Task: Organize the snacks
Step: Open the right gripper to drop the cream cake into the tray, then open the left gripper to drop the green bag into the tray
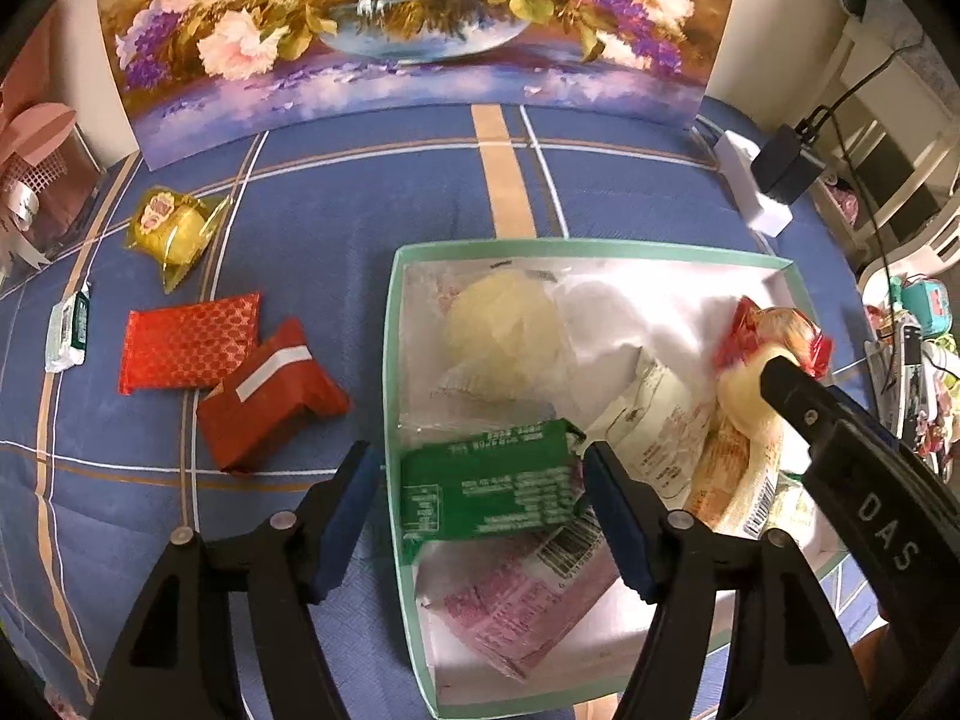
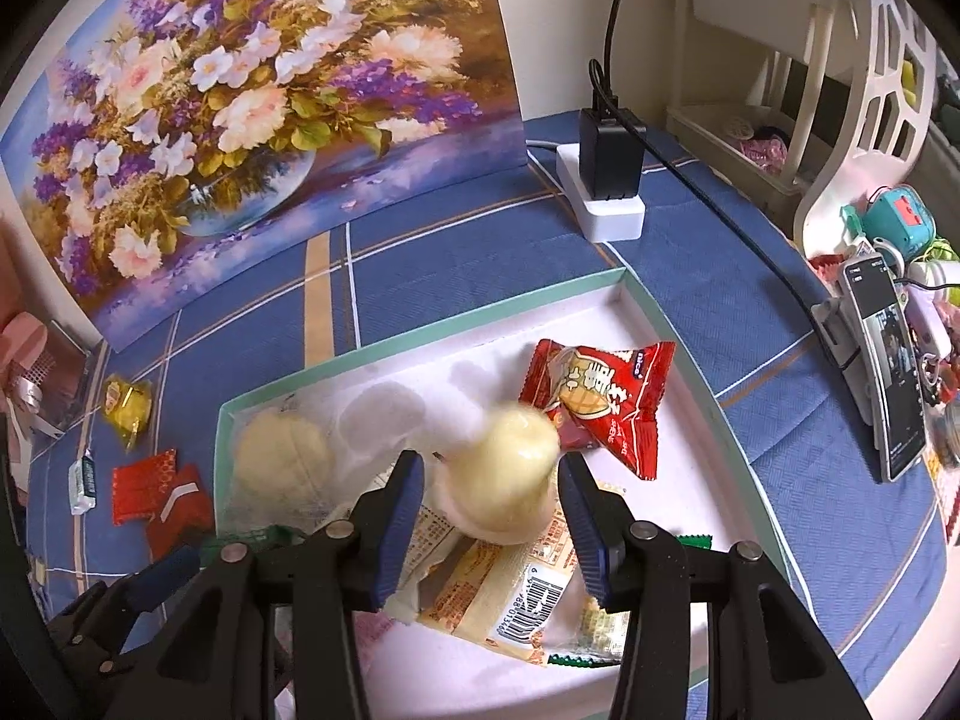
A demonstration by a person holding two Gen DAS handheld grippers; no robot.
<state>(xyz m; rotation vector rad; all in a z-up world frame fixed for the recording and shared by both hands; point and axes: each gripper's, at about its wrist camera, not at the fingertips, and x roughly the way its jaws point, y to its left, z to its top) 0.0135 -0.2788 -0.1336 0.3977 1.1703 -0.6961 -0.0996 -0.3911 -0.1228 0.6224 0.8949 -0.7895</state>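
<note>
The left gripper (image 1: 483, 495) is hovering over the near left corner of the mint-rimmed box (image 1: 393, 360), its jaws spread wide and holding nothing, with a green packet (image 1: 486, 486) lying between them inside the box. The right gripper (image 2: 492, 519) is hanging over the box interior (image 2: 678, 336), its jaws also spread; a pale yellow bun (image 2: 513, 474) in clear wrap is showing blurred between them, and whether the pads are touching it cannot be told. A red snack bag (image 2: 606, 402) is lying just beyond the bun, a pink packet (image 1: 516, 606) near the front wall. Outside the box, on the blue checked cloth (image 1: 336, 228), two red packets (image 1: 198, 342) are lying touching, with a yellow wrapped cake (image 1: 171, 228) farther back.
</note>
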